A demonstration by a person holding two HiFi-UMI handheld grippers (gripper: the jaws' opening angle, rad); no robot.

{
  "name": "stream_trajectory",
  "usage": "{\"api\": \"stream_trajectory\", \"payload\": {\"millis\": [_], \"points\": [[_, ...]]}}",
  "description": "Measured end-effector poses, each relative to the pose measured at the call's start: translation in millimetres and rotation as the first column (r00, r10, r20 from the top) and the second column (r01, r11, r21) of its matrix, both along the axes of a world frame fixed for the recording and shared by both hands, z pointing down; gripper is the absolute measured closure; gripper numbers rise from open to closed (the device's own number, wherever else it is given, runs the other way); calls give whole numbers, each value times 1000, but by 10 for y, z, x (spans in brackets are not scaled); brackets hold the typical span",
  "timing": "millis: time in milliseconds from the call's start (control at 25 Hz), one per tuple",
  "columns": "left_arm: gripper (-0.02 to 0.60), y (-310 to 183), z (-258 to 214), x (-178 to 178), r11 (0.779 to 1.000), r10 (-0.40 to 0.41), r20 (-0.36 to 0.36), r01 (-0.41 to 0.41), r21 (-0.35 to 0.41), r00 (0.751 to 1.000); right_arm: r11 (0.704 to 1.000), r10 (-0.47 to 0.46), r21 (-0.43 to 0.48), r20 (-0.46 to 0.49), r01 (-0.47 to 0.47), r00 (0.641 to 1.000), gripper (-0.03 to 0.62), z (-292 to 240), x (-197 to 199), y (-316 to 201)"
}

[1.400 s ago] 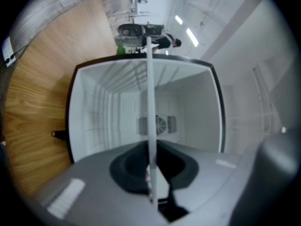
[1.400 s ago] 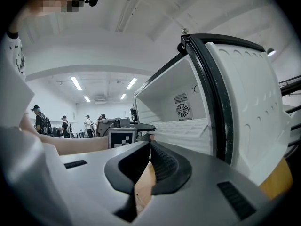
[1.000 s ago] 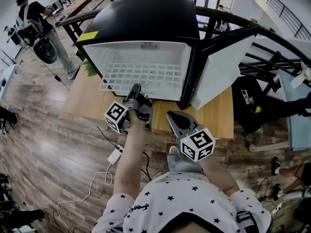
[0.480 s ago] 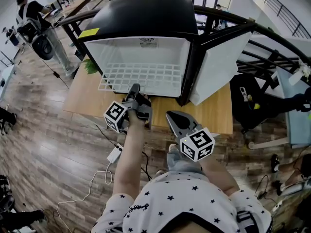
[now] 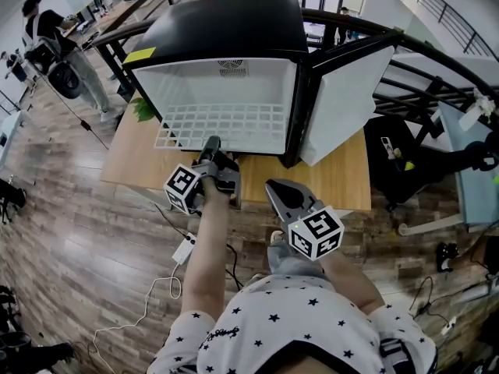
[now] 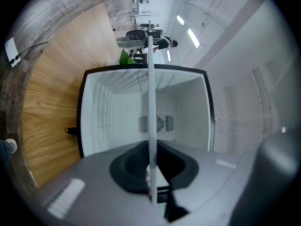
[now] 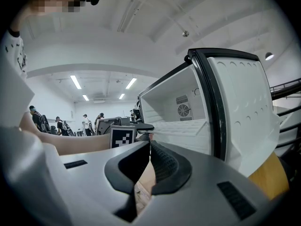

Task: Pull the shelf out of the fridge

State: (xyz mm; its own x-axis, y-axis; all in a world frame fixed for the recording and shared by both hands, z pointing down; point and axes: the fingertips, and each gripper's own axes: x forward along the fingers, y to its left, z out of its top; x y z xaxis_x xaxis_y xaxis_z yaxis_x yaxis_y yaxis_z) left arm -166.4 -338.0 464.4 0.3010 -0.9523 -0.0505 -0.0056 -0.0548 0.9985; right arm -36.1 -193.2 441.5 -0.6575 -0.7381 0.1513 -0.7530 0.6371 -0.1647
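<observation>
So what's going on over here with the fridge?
A person is working two handheld grippers at a small fridge on a wooden table, its door swung open. The left gripper is clamped on the front edge of the white wire shelf, which sticks partly out of the fridge. The right gripper hangs back, shut and empty.

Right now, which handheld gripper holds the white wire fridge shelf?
The left gripper, clamped on the front edge of the white wire shelf; the right gripper hangs back, empty.
</observation>
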Motion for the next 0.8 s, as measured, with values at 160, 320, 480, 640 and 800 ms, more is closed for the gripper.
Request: {"api": "stream_trajectory", "payload": {"millis": [160, 320, 480, 640, 800], "points": [[549, 37, 1, -9, 1000, 0, -2, 0, 0, 1000, 1000, 0, 4, -1, 0, 1000, 572, -13, -7, 28], [549, 65, -9, 1, 1000, 4, 2, -4, -1, 1000, 1000, -4, 8, 0, 4, 1000, 572, -22, -37, 60], [548, 103, -18, -10, 1000, 11, 5, -11, 0, 1000, 1000, -5, 10, 1, 5, 1000, 571, -32, -53, 111], [548, 138, -30, -1, 1000, 18, 9, -18, 0, 1000, 1000, 1, 12, 0, -1, 1000, 572, -41, -46, 139], [548, 218, -27, 0, 1000, 24, 15, -24, 4, 1000, 1000, 1, 19, 5, -1, 1000, 572, -62, -69, 173]]}}
